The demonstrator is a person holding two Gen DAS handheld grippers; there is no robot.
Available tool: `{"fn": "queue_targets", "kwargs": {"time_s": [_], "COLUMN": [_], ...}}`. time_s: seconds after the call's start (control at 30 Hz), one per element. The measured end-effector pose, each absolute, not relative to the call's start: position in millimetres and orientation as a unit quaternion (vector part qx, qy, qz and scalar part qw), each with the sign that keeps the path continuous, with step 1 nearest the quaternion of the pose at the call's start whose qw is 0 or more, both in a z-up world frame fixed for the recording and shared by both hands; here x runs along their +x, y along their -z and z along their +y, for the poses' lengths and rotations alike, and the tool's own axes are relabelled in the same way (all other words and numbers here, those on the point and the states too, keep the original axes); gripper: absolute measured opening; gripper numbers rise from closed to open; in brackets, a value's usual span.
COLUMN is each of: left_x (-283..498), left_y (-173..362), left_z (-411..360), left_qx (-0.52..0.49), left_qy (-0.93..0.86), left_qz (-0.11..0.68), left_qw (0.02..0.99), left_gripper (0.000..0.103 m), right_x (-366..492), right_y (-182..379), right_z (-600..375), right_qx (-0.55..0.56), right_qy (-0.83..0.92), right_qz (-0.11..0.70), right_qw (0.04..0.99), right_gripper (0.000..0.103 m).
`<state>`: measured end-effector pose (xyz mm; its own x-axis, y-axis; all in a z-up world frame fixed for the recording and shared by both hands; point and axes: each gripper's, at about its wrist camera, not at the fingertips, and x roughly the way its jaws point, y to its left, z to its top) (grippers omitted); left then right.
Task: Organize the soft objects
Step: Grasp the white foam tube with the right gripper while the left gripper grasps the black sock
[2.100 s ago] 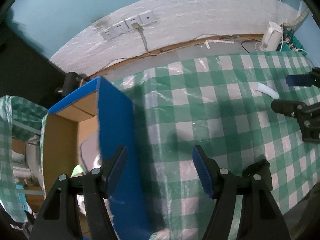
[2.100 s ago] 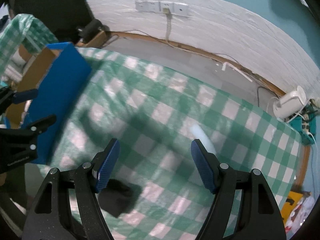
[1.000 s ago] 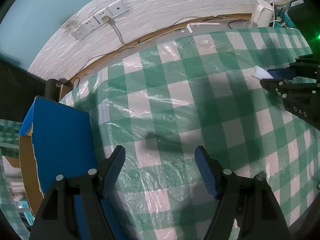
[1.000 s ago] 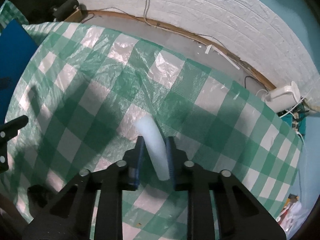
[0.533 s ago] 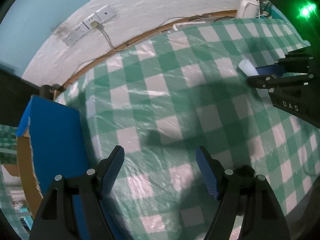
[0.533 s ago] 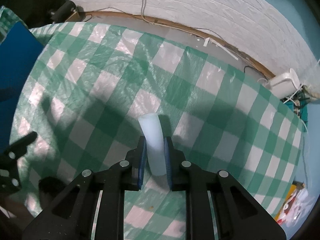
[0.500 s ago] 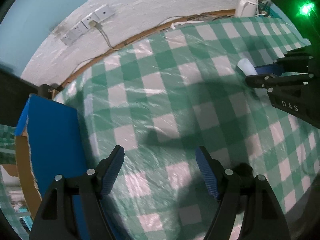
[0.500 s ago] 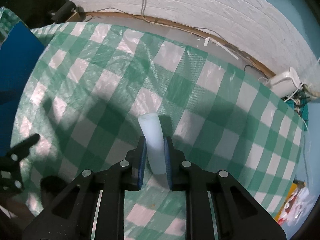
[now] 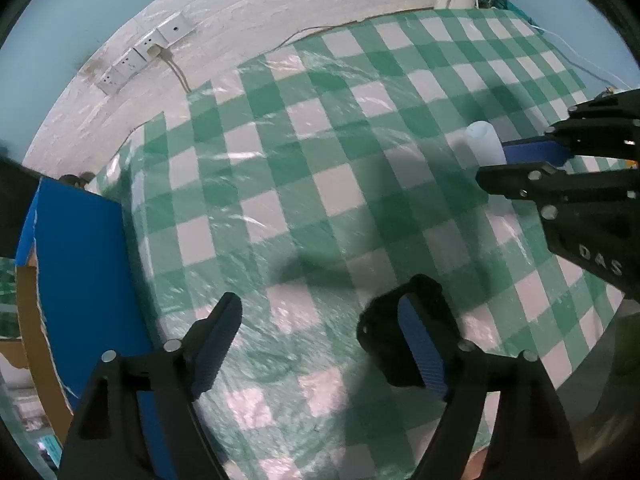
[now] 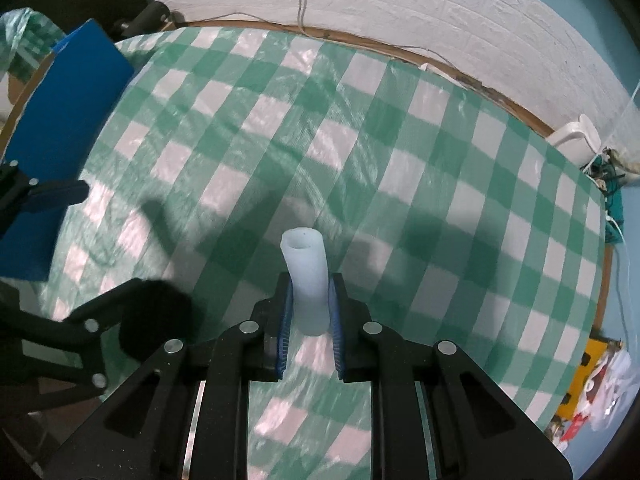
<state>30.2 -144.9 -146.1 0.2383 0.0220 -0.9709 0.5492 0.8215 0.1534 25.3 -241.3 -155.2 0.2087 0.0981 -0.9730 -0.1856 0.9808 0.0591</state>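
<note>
Checked tablecloth [image 10: 400, 128]: green and white, under a glossy, wrinkled plastic film, it fills most of both views and is largely bare, so there is wide open room for moving. Its far edge meets a white brick-pattern wall [image 10: 440, 12] along the top of the frame.

Cardboard box [image 9: 76, 280]: blue outer face, brown inner edge, at the left border of the left wrist view and the upper left of the right wrist view. It stands at the cloth's left edge; its upright blue wall is the one rim to clear, in my judgement.

Left gripper [image 9: 316, 340]: its jaws have just been opening and stand wide apart, nothing pressed between them. A black soft object [image 9: 400, 332] lies just beside the right-hand finger, at lower centre; whether it touches cannot be told.

Right gripper [image 10: 308, 312]: jaws drawn together and clamped on the white tube [image 10: 306, 276], low in the centre of its own view.

White tube: hollow, pale, slightly bent; it looks light and yielding, likely to squash under a hard pinch. The grip sits on its lower half, leaving the open end free. A hold nearer mid-length would limit wobble.
</note>
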Motion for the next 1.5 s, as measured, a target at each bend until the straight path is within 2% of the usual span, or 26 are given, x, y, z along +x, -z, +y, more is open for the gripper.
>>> {"fn": "queue_targets", "kwargs": {"time_s": [0.37, 0.73, 1.07, 1.13, 1.17, 1.2, 1.27, 1.33, 1.4, 1.5], "left_x": [13.5, 2.8, -9.8, -9.3, -8.6, -7.2, -4.3, -3.7, -5.6, -10.4], "left_y": [152.6, 134.0, 167.2, 170.3, 171.1, 172.2, 174.2, 173.5, 171.3, 164.2], "left_z": [-156.5, -165.1, -182.6, -183.6, -183.6, -183.1, -181.0, -179.3, -179.8, -180.1], "left_qx": [0.216, 0.212, 0.253, 0.255, 0.253, 0.250, 0.238, 0.231, 0.235, 0.242], "left_qy": [0.173, 0.188, 0.199, 0.201, 0.203, 0.203, 0.206, 0.208, 0.210, 0.214], "left_qz": [0.608, 0.593, 0.607, 0.604, 0.604, 0.606, 0.615, 0.614, 0.606, 0.594], "left_qw": [0.744, 0.754, 0.727, 0.728, 0.728, 0.727, 0.723, 0.726, 0.730, 0.737], "left_gripper": [0.089, 0.089, 0.089, 0.086, 0.078, 0.067, 0.056, 0.054, 0.044, 0.040], "right_x": [-10.1, -26.5, -30.2, -30.9, -31.3, -31.4, -31.4, -30.7, -30.1, -27.7], "right_y": [147.7, 141.1, 141.0, 141.7, 142.1, 142.4, 142.9, 142.8, 142.5, 141.5], "right_z": [-251.8, -262.7, -259.7, -259.6, -259.9, -260.0, -260.0, -260.1, -260.2, -258.6], "right_qx": [-0.027, -0.015, -0.016, -0.014, -0.014, -0.014, -0.013, -0.011, -0.010, -0.009], "right_qy": [-0.091, -0.086, -0.090, -0.090, -0.090, -0.090, -0.090, -0.090, -0.091, -0.094], "right_qz": [0.620, 0.615, 0.617, 0.617, 0.618, 0.619, 0.620, 0.619, 0.619, 0.618], "right_qw": [0.779, 0.784, 0.782, 0.781, 0.781, 0.780, 0.780, 0.780, 0.780, 0.781], "right_gripper": [0.016, 0.016, 0.016, 0.016, 0.016, 0.016, 0.016, 0.016, 0.016, 0.016]}}
